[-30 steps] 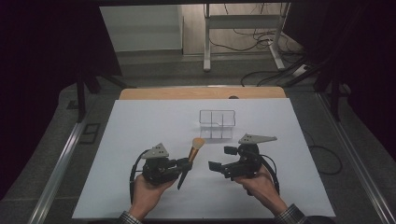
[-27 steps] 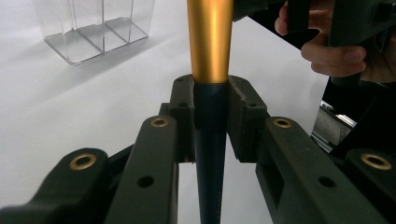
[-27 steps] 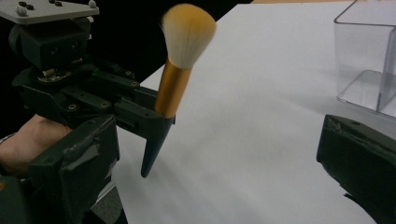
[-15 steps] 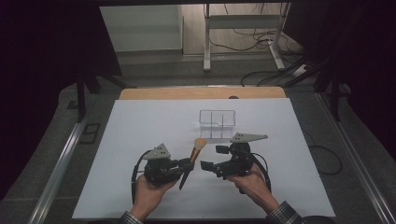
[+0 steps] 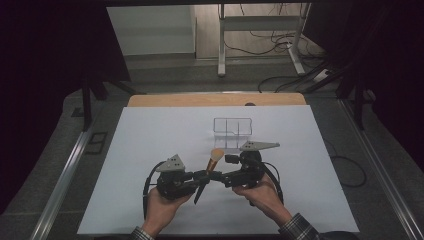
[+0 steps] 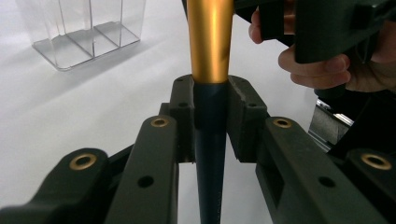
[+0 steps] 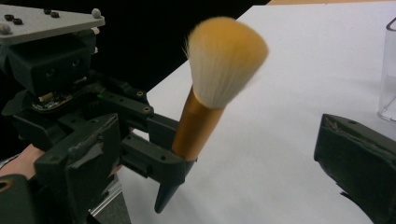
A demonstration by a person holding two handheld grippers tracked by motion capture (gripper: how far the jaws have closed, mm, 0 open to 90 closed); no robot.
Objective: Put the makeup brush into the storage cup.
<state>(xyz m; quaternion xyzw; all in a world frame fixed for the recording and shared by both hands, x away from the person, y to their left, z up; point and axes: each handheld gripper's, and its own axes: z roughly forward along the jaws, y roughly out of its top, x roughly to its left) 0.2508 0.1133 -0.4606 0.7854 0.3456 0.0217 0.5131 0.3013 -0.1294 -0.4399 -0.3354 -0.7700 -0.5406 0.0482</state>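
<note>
So far only the pickup looks done — the left gripper (image 5: 202, 177) is clamped on the makeup brush (image 5: 212, 162), held above the surface with bristles toward twelve o'clock, while the right gripper (image 5: 224, 179), jaws apart, closes in, and the clear organizer (image 5: 233, 131) at twelve o'clock stands unfilled.

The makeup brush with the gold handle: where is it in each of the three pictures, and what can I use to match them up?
High view: the makeup brush stands low in the middle, clamped in the left gripper.
Left gripper view: its gold and dark handle runs up the centre between the jaws.
Right gripper view: centre-left, fluffy head uppermost.
Shared landmark: the clear plastic organizer, upper left in the left gripper view, right edge in the right gripper view.
</note>
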